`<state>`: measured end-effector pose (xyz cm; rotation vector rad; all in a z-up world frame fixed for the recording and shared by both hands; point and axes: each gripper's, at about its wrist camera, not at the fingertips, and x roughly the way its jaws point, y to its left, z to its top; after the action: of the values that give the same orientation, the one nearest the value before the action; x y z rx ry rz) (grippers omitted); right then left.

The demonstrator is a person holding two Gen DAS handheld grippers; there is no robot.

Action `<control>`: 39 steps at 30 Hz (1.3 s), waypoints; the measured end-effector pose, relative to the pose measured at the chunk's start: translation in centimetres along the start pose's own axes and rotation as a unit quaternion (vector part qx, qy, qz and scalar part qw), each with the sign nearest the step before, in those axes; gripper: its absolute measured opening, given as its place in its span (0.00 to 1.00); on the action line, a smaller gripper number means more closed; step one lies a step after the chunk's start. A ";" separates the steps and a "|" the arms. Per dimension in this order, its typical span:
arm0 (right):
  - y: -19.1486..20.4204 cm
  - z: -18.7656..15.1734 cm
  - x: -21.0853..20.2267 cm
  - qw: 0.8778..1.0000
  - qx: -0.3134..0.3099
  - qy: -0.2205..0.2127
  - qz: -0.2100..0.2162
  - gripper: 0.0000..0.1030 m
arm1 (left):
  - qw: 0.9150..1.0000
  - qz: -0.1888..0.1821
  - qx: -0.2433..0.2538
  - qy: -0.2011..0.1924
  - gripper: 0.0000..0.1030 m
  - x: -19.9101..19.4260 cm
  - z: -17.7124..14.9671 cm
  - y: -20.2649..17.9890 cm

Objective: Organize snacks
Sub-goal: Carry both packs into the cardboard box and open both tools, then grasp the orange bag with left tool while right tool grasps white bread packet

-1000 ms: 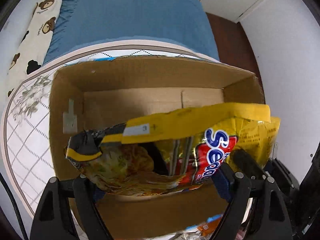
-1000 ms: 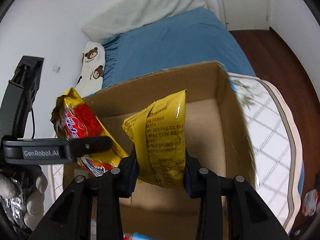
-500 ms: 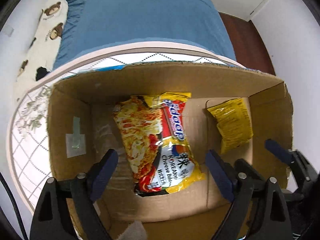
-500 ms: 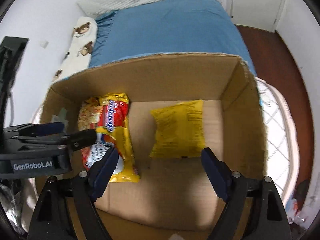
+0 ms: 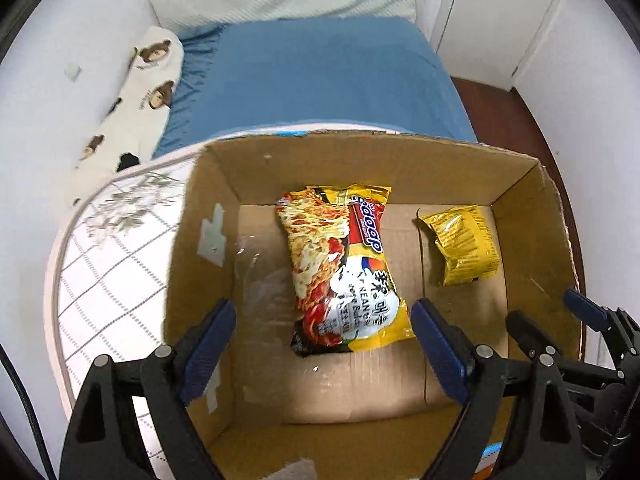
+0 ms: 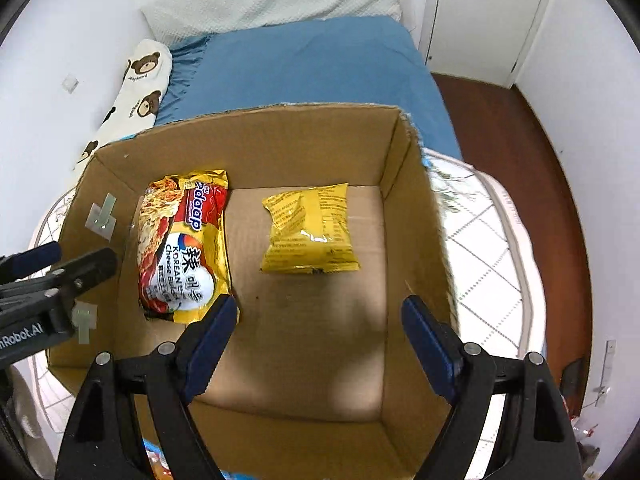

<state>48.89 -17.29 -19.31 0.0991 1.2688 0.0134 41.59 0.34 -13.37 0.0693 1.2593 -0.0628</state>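
An open cardboard box (image 5: 200,216) (image 6: 276,140) stands on a round table. A red and yellow noodle packet (image 5: 340,268) (image 6: 184,240) lies flat on the box floor at the left. A small yellow snack packet (image 5: 460,244) (image 6: 310,228) lies flat to its right. My left gripper (image 5: 324,344) is open and empty, held above the near part of the box over the noodle packet. My right gripper (image 6: 316,336) is open and empty, held above the near part of the box, nearer than the yellow packet.
The table has a white checked cloth (image 5: 104,264) (image 6: 488,256). A bed with a blue sheet (image 5: 320,80) and a bear-print pillow (image 5: 136,92) lies beyond the box. Dark wood floor (image 6: 500,120) is at the right. More snack packets (image 6: 160,460) show at the bottom edge.
Both grippers opened and let go of their packets, which now lie on the box floor. Both grippers have drawn back and up from the box.
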 end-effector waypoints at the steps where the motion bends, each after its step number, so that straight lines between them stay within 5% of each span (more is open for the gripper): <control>1: 0.0 -0.4 -0.6 1.000 -0.002 -0.007 -0.002 0.84 | 1.000 0.002 -0.001 -0.012 0.87 -0.8 -0.5 0.0; 17: 0.1 -6.3 -11.8 0.995 0.000 -0.098 -0.007 0.84 | 0.993 0.000 0.009 -0.119 0.87 -11.3 -6.9 -0.5; 27: 0.5 -10.1 -17.0 0.991 0.011 -0.131 0.014 0.84 | 0.991 -0.016 -0.008 -0.131 0.87 -15.1 -10.4 -0.4; 32: -0.1 -13.3 -16.1 0.995 0.035 -0.085 0.047 0.84 | 0.994 -0.014 -0.020 -0.105 0.87 -14.5 -13.2 0.1; 35: -1.2 -16.6 -12.7 0.994 0.070 -0.013 0.077 0.84 | 0.998 -0.004 -0.023 -0.065 0.87 -12.4 -15.8 0.9; 39: -2.8 -21.2 -6.8 0.978 0.146 0.087 0.125 0.84 | 0.998 0.003 -0.050 0.025 0.87 -7.5 -20.2 3.1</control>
<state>26.56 -19.07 -19.25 0.5202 1.4193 0.0540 20.40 5.29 -12.34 -0.0124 1.3110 0.0067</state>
